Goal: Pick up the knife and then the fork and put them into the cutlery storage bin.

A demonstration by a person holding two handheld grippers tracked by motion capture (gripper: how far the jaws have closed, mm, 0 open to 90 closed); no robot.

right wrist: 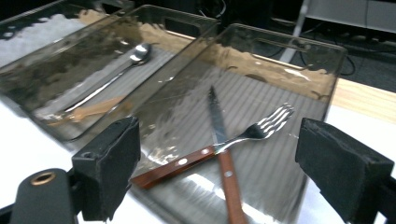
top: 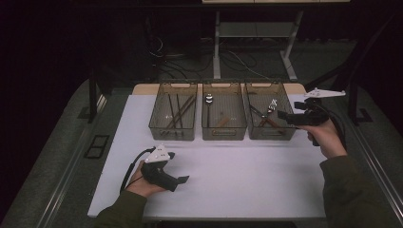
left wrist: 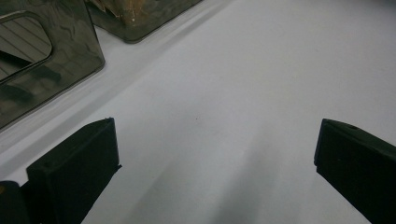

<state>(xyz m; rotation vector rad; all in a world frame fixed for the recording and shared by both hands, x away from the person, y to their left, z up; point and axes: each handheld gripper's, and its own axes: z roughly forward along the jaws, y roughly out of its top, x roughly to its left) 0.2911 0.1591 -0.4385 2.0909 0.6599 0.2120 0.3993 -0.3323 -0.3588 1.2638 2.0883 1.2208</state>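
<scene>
A fork (right wrist: 261, 128) and a knife (right wrist: 217, 116), both with wooden handles, lie crossed in the right-hand smoky clear bin (top: 271, 137). My right gripper (top: 283, 115) hovers at that bin's right side, pointing left over it. In the right gripper view its jaws (right wrist: 217, 154) stand wide apart, open, with nothing pressed between the pads. My left gripper (top: 183, 179) rests low over the white table (top: 237, 185) near the front left. Its jaws (left wrist: 215, 144) are open over bare table surface.
Three bins stand in a row at the back of the table. The middle bin (top: 223, 134) holds a spoon (right wrist: 135, 56) and a wooden utensil (right wrist: 88, 112). The left bin (top: 172, 132) holds chopsticks (top: 180, 111). Table legs and cables lie beyond.
</scene>
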